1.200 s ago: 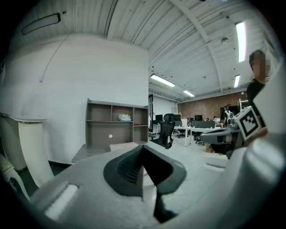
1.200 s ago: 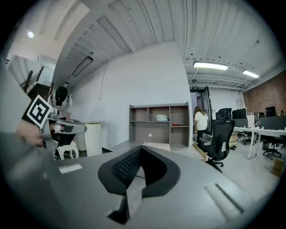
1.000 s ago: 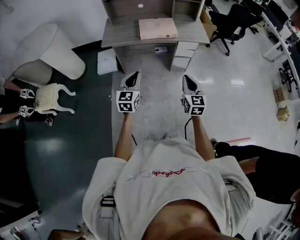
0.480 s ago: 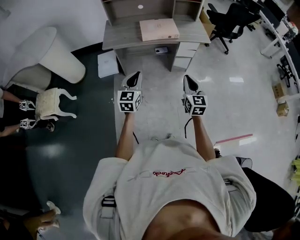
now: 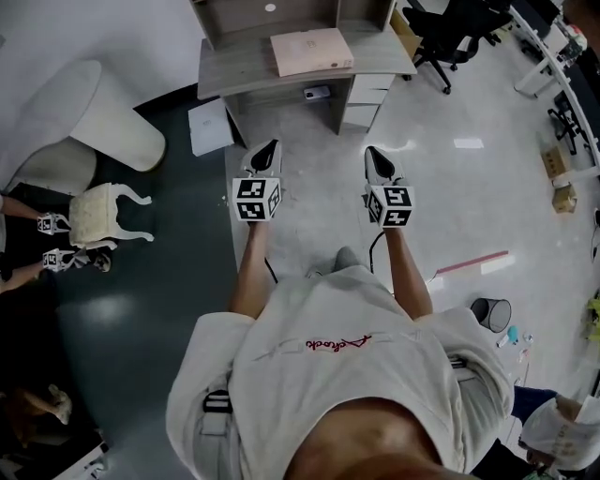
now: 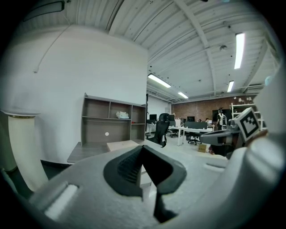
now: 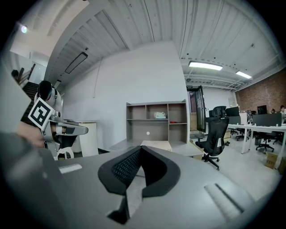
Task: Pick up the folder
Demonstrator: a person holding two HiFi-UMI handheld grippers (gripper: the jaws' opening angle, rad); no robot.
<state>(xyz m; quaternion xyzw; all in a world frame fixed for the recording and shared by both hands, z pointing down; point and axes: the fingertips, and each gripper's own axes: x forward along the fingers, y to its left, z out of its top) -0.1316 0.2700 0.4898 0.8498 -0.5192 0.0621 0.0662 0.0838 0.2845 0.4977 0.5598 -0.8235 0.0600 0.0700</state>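
Observation:
The folder (image 5: 311, 51), a flat pale pink rectangle, lies on the grey desk (image 5: 225, 71) at the top of the head view, below a shelf unit. Both grippers are held out side by side over the floor, well short of the desk. My left gripper (image 5: 268, 150) is shut and empty. My right gripper (image 5: 374, 155) is also shut and empty. In the left gripper view the folder (image 6: 121, 145) shows far beyond the shut left gripper (image 6: 142, 148). The right gripper view shows the folder (image 7: 156, 145) ahead of the shut right gripper (image 7: 141, 148).
A drawer unit (image 5: 362, 99) stands under the desk's right end, and a white box (image 5: 208, 126) lies on the floor at its left. A black office chair (image 5: 452, 28) is at the right, a white stool (image 5: 101, 202) and rounded white seat (image 5: 89, 108) at the left. A bin (image 5: 491, 314) stands to my right.
The desk and folder have shifted slightly in the head view as I walk towards them. Both grippers stay shut and level. The dark-clothed person at the right has left the view.

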